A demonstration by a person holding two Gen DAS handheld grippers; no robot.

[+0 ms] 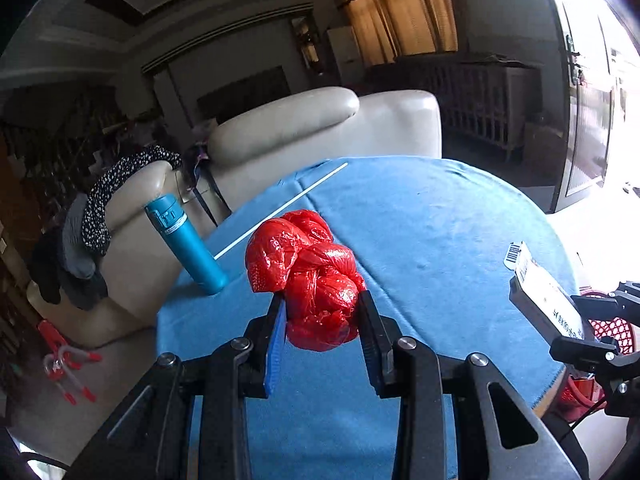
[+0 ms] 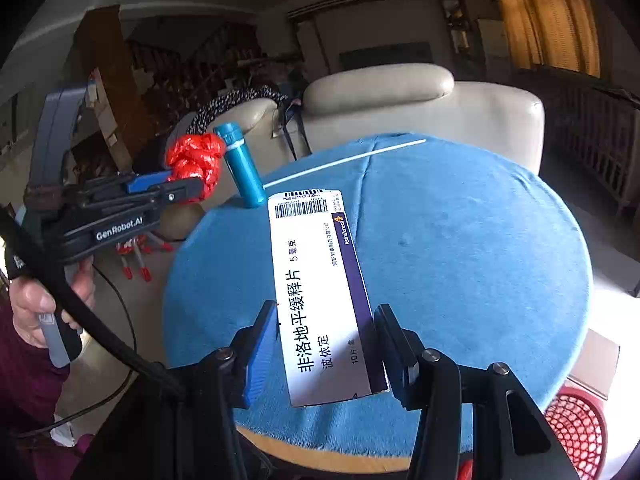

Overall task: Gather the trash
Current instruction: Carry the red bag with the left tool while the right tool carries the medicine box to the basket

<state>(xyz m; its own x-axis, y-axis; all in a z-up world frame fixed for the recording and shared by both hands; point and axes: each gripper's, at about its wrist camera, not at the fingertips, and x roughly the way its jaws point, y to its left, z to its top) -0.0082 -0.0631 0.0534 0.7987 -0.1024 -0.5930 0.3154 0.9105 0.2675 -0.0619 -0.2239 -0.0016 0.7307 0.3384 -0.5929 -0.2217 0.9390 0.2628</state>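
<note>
- The left gripper (image 1: 322,312) is clamped on a crumpled red plastic bag (image 1: 308,268), held up above the table (image 1: 440,220), near its left edge.
- The right gripper (image 2: 326,336) grips a white and purple medicine box (image 2: 320,292) by its near end; the box juts forward over the near part of the table, barcode end farthest out.
- A teal bottle (image 1: 188,246) stands upright at the table's left edge.
- A thin white stick (image 1: 280,210) lies flat on the blue tablecloth (image 2: 460,240), running from the left edge toward the far edge.
- A red mesh basket (image 2: 576,432) sits below the table's near right edge.
- A cream sofa (image 1: 320,128) stands beyond the far edge.
</note>
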